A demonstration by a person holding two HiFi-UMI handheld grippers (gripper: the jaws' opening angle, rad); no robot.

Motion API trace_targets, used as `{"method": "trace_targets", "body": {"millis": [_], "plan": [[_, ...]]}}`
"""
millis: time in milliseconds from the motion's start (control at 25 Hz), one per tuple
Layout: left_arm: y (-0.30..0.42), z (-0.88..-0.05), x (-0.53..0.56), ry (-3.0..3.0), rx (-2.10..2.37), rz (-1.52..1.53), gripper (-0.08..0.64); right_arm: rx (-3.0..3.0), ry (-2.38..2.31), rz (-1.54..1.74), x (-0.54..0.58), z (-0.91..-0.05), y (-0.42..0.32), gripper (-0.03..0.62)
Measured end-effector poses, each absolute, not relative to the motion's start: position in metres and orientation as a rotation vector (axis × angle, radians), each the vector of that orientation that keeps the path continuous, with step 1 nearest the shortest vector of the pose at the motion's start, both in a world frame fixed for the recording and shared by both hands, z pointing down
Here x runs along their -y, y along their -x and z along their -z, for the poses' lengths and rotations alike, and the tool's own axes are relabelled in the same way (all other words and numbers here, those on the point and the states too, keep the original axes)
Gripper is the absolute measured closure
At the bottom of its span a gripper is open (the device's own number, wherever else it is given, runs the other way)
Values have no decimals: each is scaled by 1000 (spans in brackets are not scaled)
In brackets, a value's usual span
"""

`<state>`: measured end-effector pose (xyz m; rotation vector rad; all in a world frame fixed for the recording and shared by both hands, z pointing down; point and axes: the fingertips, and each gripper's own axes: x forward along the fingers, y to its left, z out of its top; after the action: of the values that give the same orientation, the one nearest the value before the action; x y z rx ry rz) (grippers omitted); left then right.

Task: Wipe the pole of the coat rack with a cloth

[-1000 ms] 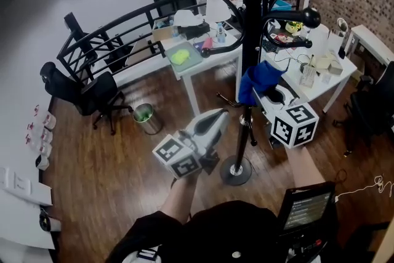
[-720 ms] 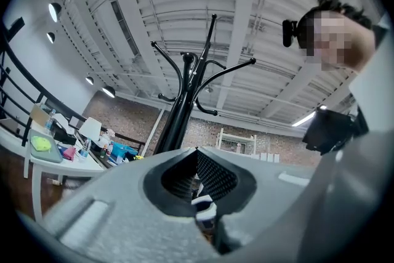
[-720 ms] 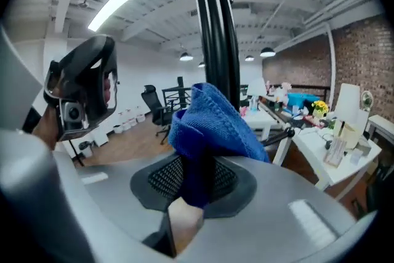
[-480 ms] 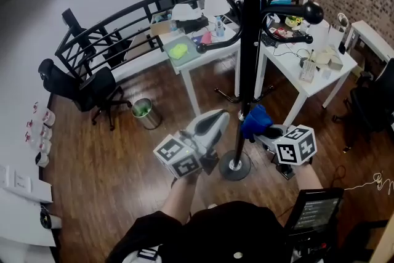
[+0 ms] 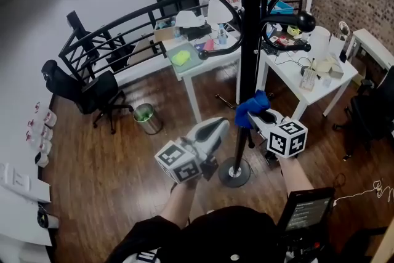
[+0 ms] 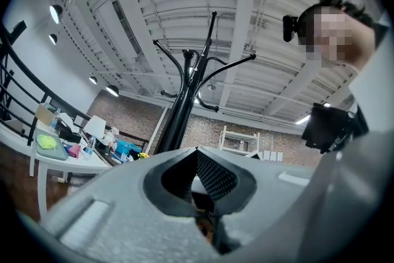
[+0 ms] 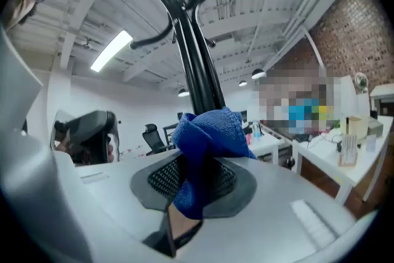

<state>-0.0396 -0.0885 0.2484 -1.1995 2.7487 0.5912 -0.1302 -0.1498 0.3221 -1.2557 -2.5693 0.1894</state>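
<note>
Nearest, the left gripper [image 5: 214,127] hangs just left of the coat rack's base [image 5: 234,173], jaws together on nothing. The right gripper [image 5: 263,116] clamps the blue cloth [image 5: 251,106] (bunched up) at the black pole [image 5: 249,40], low on it.

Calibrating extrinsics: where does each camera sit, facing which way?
Head view: on the person's head, facing steeply down; coat rack pole, forearms, left gripper, right gripper.
Left gripper view: on left gripper, facing up along its shut jaws; pole, person's head.
Right gripper view: on right gripper, facing up along jaws shut on blue cloth; pole.
Shared: all see the pole.
</note>
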Motion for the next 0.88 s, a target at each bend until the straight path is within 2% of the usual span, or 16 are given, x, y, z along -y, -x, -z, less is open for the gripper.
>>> {"method": "trace_targets", "body": {"millis": [280,440,720,880], "plan": [[34,-236,82,1187,-2725,-566,558,2962,1429,-204,145,-115,125,520],[33,-227,81,1182,-2709,-540,558,3121,1581,-193,151,-25,87,520],[27,-213,81,1175,-2690,-502,558,3247,2012,-168,184,38,-39,519],[28,-213,82,1167,-2691,-503,558,3205,1909,-158,165,20,9,518]]}}
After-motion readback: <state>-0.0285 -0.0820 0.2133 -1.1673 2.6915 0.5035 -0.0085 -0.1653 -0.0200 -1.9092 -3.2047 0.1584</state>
